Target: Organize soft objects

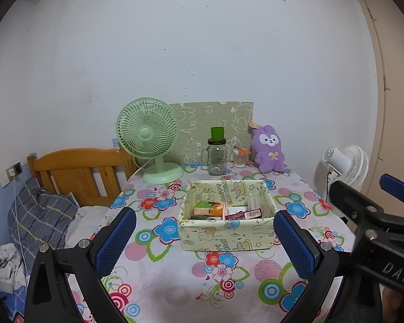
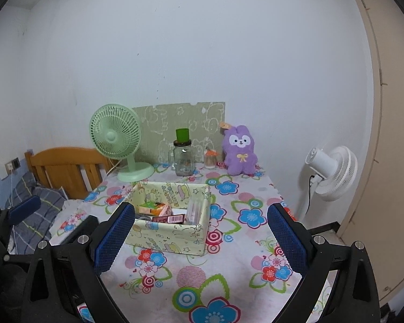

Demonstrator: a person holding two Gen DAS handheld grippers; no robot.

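Note:
A purple plush rabbit (image 1: 269,149) (image 2: 239,150) sits upright at the table's back right, against a green board. A pale fabric box (image 1: 226,215) (image 2: 169,218) with small packets inside stands mid-table. My left gripper (image 1: 204,245) hovers open above the table's near edge, its blue pads on either side of the box in view, nothing between them. My right gripper (image 2: 202,242) is open too, empty, to the right of the box and well short of the rabbit. In the left wrist view the right gripper's body (image 1: 374,215) shows at the right edge.
A green desk fan (image 1: 150,140) (image 2: 118,140), a glass jar with a green cup on top (image 1: 217,156) (image 2: 183,156) and a small jar (image 1: 241,158) stand along the back. A wooden bed (image 1: 78,172) lies left, a white floor fan (image 2: 331,169) right.

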